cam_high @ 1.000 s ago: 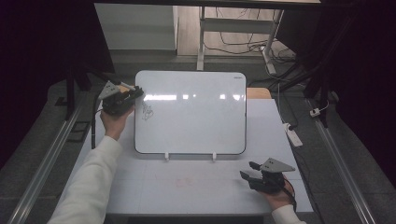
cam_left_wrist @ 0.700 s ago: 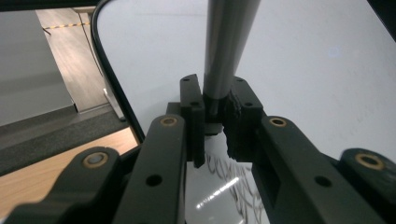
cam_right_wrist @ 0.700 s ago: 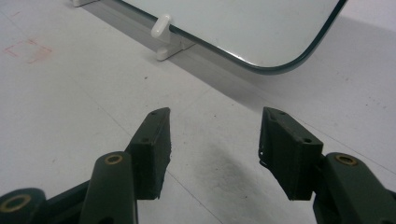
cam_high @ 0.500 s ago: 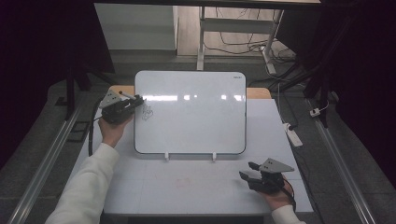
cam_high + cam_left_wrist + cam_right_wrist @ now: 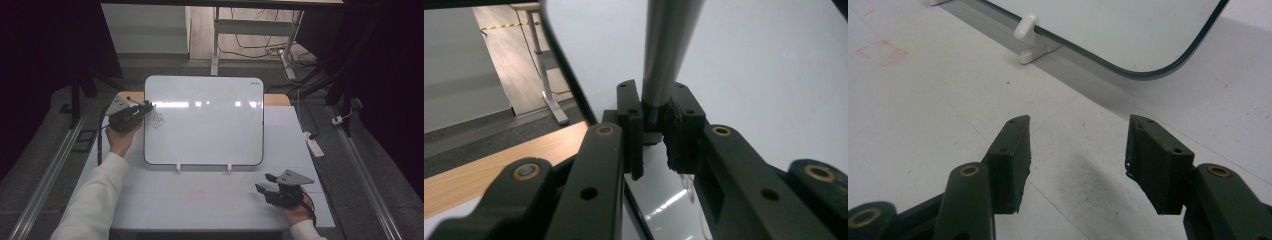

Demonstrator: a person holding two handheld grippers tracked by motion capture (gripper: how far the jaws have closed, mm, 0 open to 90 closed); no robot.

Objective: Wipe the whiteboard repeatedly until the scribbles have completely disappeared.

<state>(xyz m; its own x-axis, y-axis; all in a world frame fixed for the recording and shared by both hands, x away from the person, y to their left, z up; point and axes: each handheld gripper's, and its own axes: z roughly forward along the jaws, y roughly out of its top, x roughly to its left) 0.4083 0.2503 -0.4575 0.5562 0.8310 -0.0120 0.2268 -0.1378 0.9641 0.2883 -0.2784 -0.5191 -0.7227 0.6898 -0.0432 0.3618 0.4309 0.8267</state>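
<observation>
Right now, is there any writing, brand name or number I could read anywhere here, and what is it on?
Nothing here is readable.
Whiteboard, top right corner: a small dark mark, perhaps a brand, too small to read.
Whiteboard, left side: a dark scribble by the marker that the left gripper holds, not legible as letters.
Table: a faint red mark, no readable text.

The left gripper (image 5: 131, 114) is black, topped by a grey three-cornered plate; the right gripper (image 5: 281, 189) matches it, a black cable trailing behind; each jaw link carries brass-coloured rivets and small round holes; the pads (image 5: 1010, 160) are blocky, black, rough-edged; a white sleeve (image 5: 95, 200) covers the left forearm.
</observation>
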